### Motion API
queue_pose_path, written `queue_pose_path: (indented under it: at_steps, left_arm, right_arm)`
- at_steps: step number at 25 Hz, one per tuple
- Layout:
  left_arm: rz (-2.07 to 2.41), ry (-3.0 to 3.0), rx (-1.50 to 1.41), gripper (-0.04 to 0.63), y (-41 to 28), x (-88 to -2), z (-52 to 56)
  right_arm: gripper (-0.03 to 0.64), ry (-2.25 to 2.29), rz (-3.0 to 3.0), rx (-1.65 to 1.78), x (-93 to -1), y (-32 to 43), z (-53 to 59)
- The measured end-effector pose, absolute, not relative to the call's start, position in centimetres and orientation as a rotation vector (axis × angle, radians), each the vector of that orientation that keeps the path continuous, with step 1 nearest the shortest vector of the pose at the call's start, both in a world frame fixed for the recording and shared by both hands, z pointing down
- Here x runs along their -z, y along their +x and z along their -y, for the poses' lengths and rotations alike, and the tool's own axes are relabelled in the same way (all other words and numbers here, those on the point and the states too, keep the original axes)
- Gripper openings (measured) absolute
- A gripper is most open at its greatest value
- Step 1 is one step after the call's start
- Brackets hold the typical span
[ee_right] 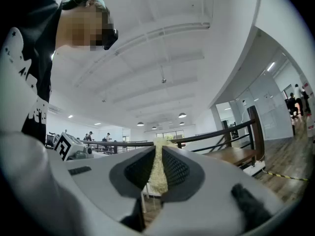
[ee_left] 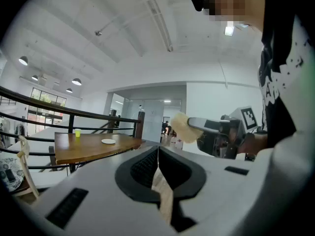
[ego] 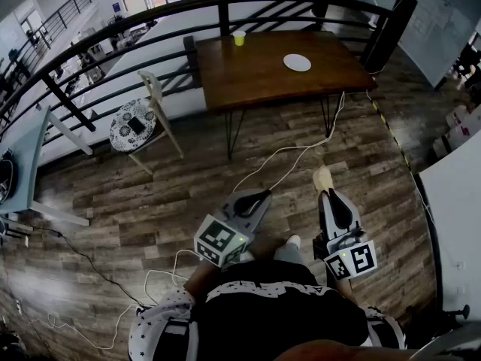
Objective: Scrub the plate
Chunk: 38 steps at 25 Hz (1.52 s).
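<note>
Sponge [ee_right: 156, 177] half-hidden in right gripper [ee_right: 158, 152]

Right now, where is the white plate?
Head view: the white plate lies on the far wooden table, to the right of the yellow cup.

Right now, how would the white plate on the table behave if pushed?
The plate looks thin and lies flat on the smooth wooden table, so a push would probably slide it rather than tip it. It seems rigid; its material is unclear, so treat it as breakable. Its low rim likely offers little to pinch.
</note>
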<state>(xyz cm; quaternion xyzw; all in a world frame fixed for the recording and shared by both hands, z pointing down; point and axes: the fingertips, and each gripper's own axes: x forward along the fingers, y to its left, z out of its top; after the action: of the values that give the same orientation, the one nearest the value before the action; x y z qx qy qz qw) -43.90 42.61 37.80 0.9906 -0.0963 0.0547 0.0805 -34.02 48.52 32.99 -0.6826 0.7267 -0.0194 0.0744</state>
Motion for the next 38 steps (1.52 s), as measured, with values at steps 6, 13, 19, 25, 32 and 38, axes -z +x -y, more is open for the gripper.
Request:
queue_pose_path:
  at_steps: [6, 13, 19, 25, 32, 38]
  left_arm:
    - [0.307, 2.96, -0.163, 0.014, -44.5, -38.2, -42.4]
    - [0.298, 2.96, -0.16, 0.014, -45.0, -38.3, -42.6]
    - [0.282, 2.955, -0.142, 0.014, -45.0, -38.6, -43.0]
    - [0.305, 2.95, -0.132, 0.014, -44.6, -38.6, -43.0]
    - [0.409, 2.933, -0.141, 0.014, -44.7, -38.0, -41.5]
    - [0.545, 2.917, -0.15, 0.014, -44.0, -36.9, -39.6]
  right_arm:
    - [0.049, -2.062, -2.166, 0.063, -33.2, -34.0, -48.6]
    - [0.049, -2.06, -2.149, 0.081, -33.3, -34.5, -49.1]
    - [0.049, -2.075, -2.149, 0.07, -33.2, -34.5, -49.3]
    - [0.049, -2.073, -2.145, 0.087, -33.2, -33.7, -49.3]
    - [0.049, -1.988, -2.182, 0.121, -32.8, -32.8, -47.2]
    - [0.049, -1.869, -2.262, 0.136, -32.4, -31.7, -44.3]
